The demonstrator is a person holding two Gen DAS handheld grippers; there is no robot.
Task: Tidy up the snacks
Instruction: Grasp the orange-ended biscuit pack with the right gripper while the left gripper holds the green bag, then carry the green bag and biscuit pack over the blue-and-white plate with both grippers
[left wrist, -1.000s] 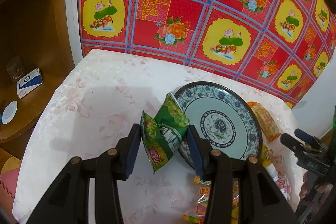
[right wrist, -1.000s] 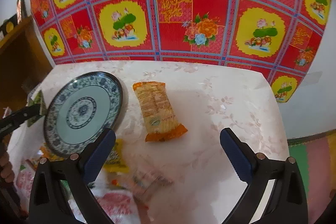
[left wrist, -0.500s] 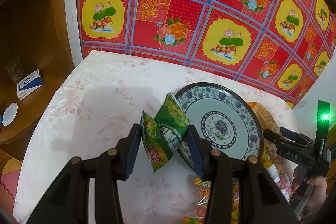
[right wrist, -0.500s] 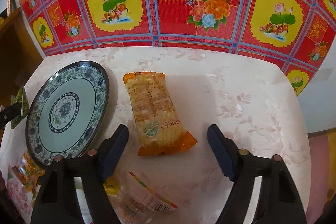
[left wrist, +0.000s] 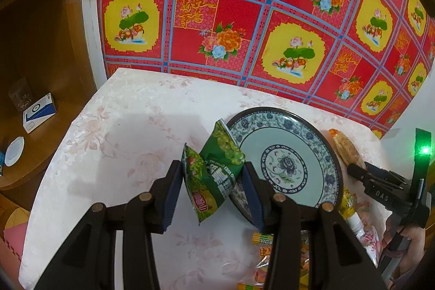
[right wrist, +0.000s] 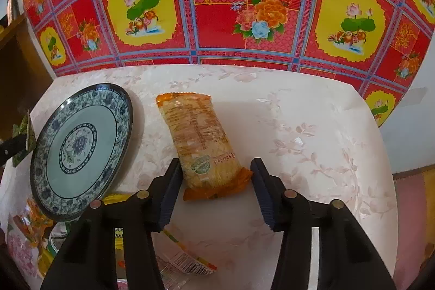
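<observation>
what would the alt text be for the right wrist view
The right gripper is closing its fingers around the near end of an orange cracker packet on a pale floral tablecloth, with an empty blue-patterned plate to its left.

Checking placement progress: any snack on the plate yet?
No: the plate is bare, the orange packet lies on the table beside it, and the green packet sits in the left gripper.
</observation>
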